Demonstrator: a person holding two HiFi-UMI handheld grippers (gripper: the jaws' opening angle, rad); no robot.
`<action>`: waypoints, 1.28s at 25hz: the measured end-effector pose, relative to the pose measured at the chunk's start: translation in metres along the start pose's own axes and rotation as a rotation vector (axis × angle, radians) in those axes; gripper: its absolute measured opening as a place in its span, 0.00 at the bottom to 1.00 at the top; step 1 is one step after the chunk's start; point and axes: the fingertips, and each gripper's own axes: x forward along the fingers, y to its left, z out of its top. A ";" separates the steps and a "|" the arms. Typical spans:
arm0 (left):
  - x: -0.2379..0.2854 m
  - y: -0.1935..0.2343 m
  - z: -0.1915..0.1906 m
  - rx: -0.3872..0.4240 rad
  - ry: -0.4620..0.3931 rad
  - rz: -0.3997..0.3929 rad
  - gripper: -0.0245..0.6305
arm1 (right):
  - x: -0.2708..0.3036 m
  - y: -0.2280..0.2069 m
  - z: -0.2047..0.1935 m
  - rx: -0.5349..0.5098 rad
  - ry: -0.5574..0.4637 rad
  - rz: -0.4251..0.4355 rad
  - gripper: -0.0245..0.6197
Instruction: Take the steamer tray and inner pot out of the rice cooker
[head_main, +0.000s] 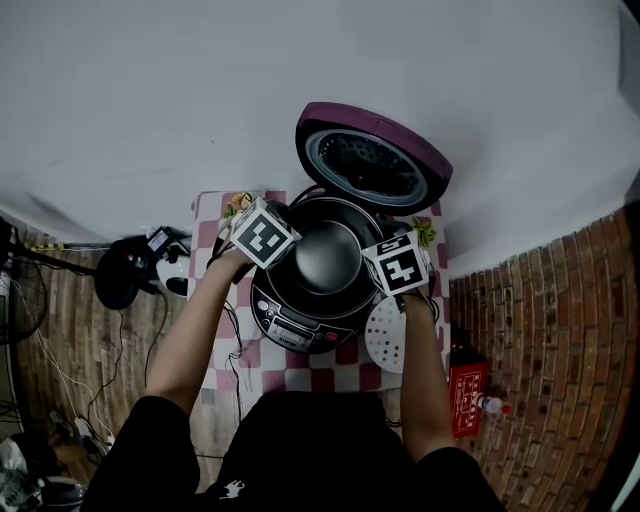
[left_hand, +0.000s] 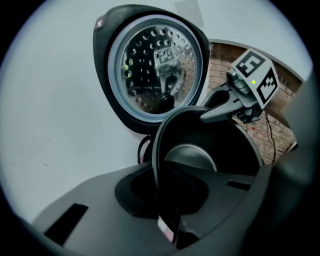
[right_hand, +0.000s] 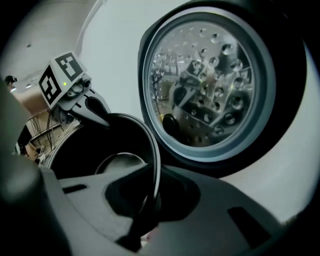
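Over on the checkered tablecloth (head_main: 318, 378), the rice cooker (head_main: 300, 325) stood with its purple lid (head_main: 372, 158) swung up and back, so I could see the perforated metal plate inside it. Head view looked pretty much straight down on the whole thing.

My left gripper (left_hand: 162, 200) was clamped on the rim of the inner pot (left_hand: 200, 150). In the left gripper view, the thin dark edge ran right between the jaws, which were pinched tight on it. The right gripper (right_hand: 147, 205) had the same deal on the opposite side, with its jaws squeezed together on the pot's rim. Each gripper's camera could see the other one across the pot, marker cube and all.

The pot itself sat in the mouth of the cooker, dark walls with a shiny bottom and nothing in it that I could see. Whether it was lifted off its seat I honestly couldn't tell from any of the views.

The steamer tray (head_main: 384, 338), a white round thing full of holes, was lying out on the cloth just right of the cooker, partly under my operator's right forearm.

Down on the brick-pattern floor, a red box (head_main: 466, 392) sat to the right of the table.
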 end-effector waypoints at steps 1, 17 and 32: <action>-0.005 0.000 0.002 -0.002 -0.012 0.009 0.06 | -0.004 0.000 0.003 0.006 -0.010 0.000 0.08; -0.107 -0.020 0.038 0.025 -0.239 0.273 0.05 | -0.097 0.015 0.051 -0.130 -0.286 -0.079 0.06; -0.223 -0.060 0.055 -0.003 -0.278 0.599 0.05 | -0.180 0.040 0.094 -0.246 -0.566 0.061 0.06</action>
